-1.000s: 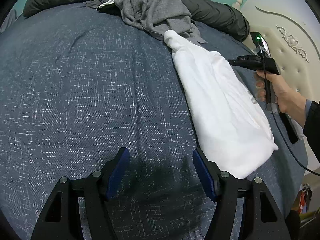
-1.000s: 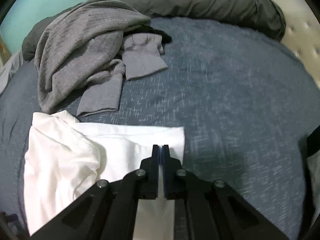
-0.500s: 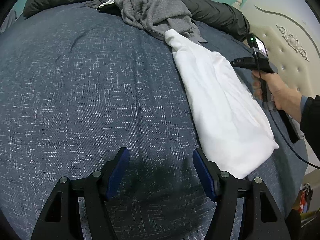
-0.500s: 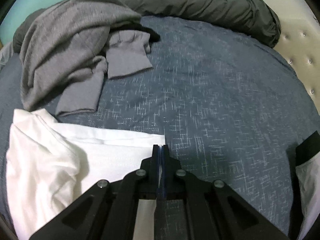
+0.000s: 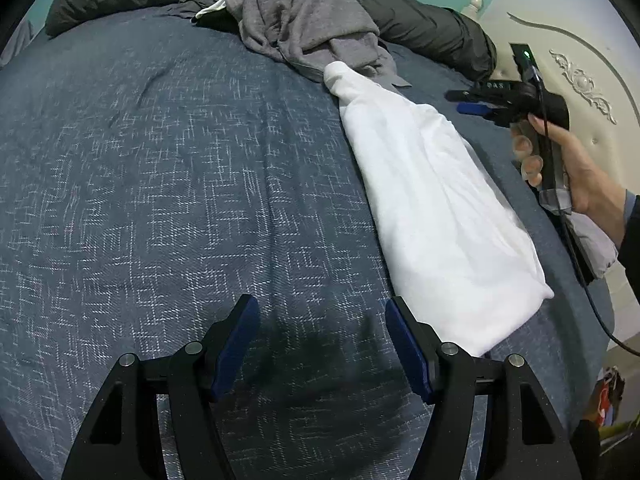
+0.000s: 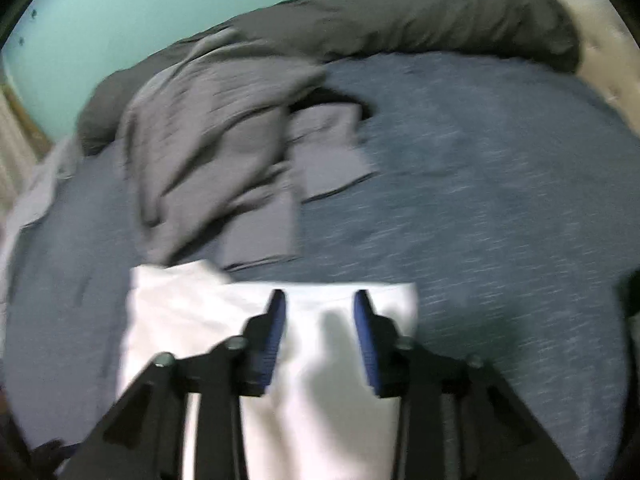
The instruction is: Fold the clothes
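A folded white garment (image 5: 436, 208) lies lengthwise on the blue bedspread (image 5: 160, 184), right of centre in the left wrist view. My left gripper (image 5: 320, 340) hovers open over bare bedspread beside its near end, holding nothing. My right gripper (image 6: 320, 320) hangs above the white garment (image 6: 312, 392) near its far edge; its jaws are opening and no cloth is pinched between them. In the left wrist view the right gripper (image 5: 470, 102) is held by a hand (image 5: 576, 168) at the far right. A crumpled grey garment (image 5: 304, 28) is heaped beyond the white one, also in the right wrist view (image 6: 208, 152).
A dark rolled duvet (image 5: 424, 28) runs along the far side of the bed. A cream tufted headboard (image 5: 580, 80) stands at the right. A cable trails from the right gripper's handle over the bed's right edge. The right wrist view is motion-blurred.
My right gripper, shut on the white garment's edge before, has let go, spread its jaws and lifted a little. The left gripper has stayed still and open.
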`<state>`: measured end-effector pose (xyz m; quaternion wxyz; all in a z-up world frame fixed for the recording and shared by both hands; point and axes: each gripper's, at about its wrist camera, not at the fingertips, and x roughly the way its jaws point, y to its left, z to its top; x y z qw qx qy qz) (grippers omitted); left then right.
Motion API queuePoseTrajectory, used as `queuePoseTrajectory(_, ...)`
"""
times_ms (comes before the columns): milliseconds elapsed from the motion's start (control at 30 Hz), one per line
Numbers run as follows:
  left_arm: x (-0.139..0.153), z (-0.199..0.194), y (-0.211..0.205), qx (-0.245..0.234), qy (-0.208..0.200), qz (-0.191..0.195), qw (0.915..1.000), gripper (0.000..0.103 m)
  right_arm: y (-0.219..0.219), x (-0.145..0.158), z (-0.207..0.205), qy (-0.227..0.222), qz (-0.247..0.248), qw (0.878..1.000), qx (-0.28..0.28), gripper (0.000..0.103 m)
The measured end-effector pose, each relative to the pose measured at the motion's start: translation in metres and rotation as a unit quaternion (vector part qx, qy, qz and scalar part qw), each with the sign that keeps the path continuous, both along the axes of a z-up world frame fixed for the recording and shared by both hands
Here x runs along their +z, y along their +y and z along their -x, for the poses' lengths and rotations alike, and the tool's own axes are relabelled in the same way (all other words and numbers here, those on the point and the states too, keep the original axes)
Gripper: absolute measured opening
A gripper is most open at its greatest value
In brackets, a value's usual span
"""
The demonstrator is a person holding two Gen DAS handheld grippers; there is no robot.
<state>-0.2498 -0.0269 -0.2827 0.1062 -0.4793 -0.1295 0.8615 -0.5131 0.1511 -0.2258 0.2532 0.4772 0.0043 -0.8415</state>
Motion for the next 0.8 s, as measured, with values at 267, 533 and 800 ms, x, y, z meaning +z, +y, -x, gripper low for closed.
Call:
queuePoseTrajectory(267, 0.0, 0.001, -0.003, 0.003, -0.001, -0.002, 1.0, 0.07, -0.022, -0.018, -0.007, -0.042, -0.008, 0.999, 0.019, 0.019)
queuePoseTrajectory(533, 0.0, 0.001, -0.002, 0.001, 0.0, 0.0, 1.0, 0.07, -0.013, -0.007, -0.011, 0.006, 0.001, 1.0, 0.006, 0.003)
queuePoseTrajectory(800, -0.003, 0.001, 0.0, 0.0, -0.001, 0.001, 1.0, 0.07, 0.004, -0.032, 0.011, -0.042, -0.031, 0.998, -0.04, 0.007)
